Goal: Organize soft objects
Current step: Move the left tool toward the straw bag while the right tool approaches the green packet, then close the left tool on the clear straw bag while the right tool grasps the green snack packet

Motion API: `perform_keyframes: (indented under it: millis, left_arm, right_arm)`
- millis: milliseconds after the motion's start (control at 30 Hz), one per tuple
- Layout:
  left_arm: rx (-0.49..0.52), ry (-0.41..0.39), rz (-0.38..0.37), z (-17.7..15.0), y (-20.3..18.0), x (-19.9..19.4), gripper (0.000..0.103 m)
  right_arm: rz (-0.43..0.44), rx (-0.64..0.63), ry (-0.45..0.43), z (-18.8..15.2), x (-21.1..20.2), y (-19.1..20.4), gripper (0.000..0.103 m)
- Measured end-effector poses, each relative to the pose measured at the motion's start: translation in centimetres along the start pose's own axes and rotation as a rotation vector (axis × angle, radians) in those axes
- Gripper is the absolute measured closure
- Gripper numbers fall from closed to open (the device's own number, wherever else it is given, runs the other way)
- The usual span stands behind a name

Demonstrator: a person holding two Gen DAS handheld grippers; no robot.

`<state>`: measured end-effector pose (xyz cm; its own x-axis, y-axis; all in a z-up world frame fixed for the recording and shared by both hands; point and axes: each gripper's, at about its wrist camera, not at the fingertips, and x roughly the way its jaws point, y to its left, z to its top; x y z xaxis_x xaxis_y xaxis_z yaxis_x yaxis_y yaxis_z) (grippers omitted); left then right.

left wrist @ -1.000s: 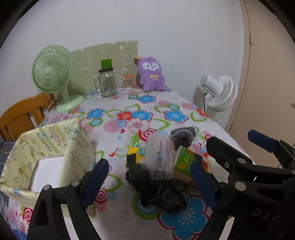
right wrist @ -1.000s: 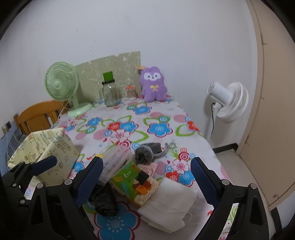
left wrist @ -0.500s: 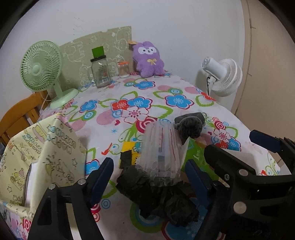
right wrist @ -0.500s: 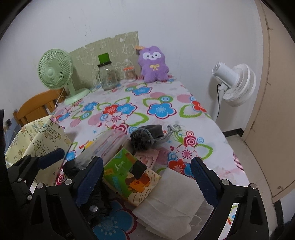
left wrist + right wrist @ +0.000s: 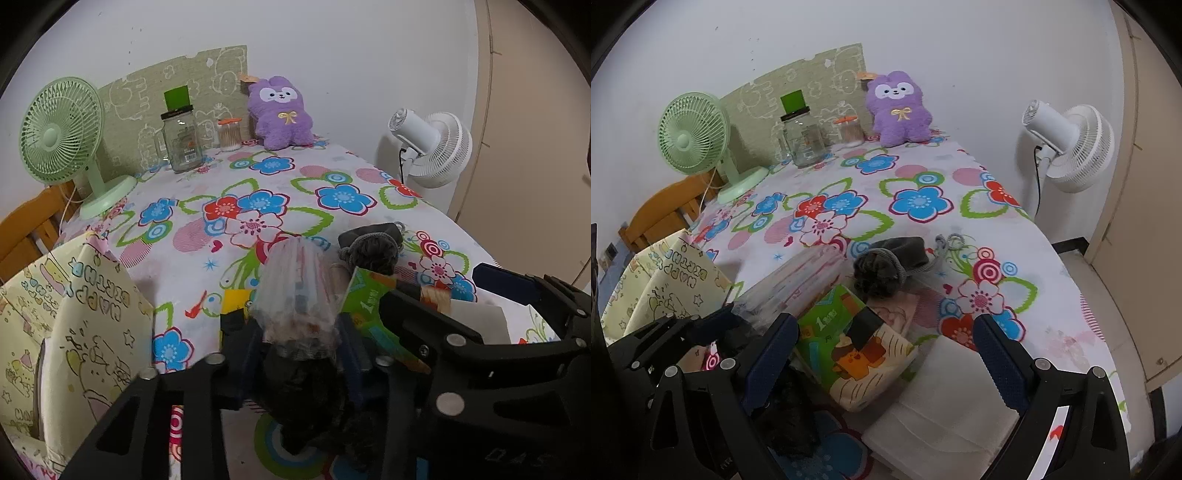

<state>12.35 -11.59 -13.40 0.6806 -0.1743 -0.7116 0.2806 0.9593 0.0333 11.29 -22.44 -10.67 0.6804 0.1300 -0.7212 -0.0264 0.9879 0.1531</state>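
Both blue fingers of the left gripper (image 5: 299, 354) are closed on the clear plastic pack (image 5: 297, 291) at lower centre, probably for the yellow box (image 5: 74, 325) at left, while the right gripper (image 5: 882, 354) waits open above the white masks (image 5: 942, 410).

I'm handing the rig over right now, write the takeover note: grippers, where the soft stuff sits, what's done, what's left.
Left gripper: shut on the clear plastic pack, which lies on the black bag.
Right gripper: open, empty, hovering over the green tissue pack and white face masks.
Grey mesh pouf lies just beyond, on the floral tablecloth.
Yellow gift bag stands at the left, a white item inside.
Done: pack gripped only.
Left: likely lift the pack into the bag, then the rest.
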Motion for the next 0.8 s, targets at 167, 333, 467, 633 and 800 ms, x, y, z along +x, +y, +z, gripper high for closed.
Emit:
perform_keyframes:
  millis: [167,333,467,633,800]
  left_arm:
    - [-0.019,0.004,-0.001,-0.1,0.8,0.0,0.073]
    - [-0.011,0.005,0.018,-0.3,1.1,0.2,0.078]
    - [-0.010,0.016,0.018,-0.7,1.1,0.5,0.079]
    - [-0.011,0.016,0.018,-0.8,1.0,0.8,0.080]
    - [-0.004,0.012,0.019,-0.8,1.0,0.7,0.082]
  right_arm:
    - [0.002,0.001,0.011,0.3,0.5,0.1,0.006]
    - [0.017,0.015,0.044,0.4,1.6,0.4,0.006]
    - [0.040,0.036,0.094,0.3,2.6,0.4,0.013]
    - [0.086,0.082,0.145,0.0,3.6,0.4,0.024]
    - [0.068,0.065,0.136,-0.1,3.6,0.7,0.036]
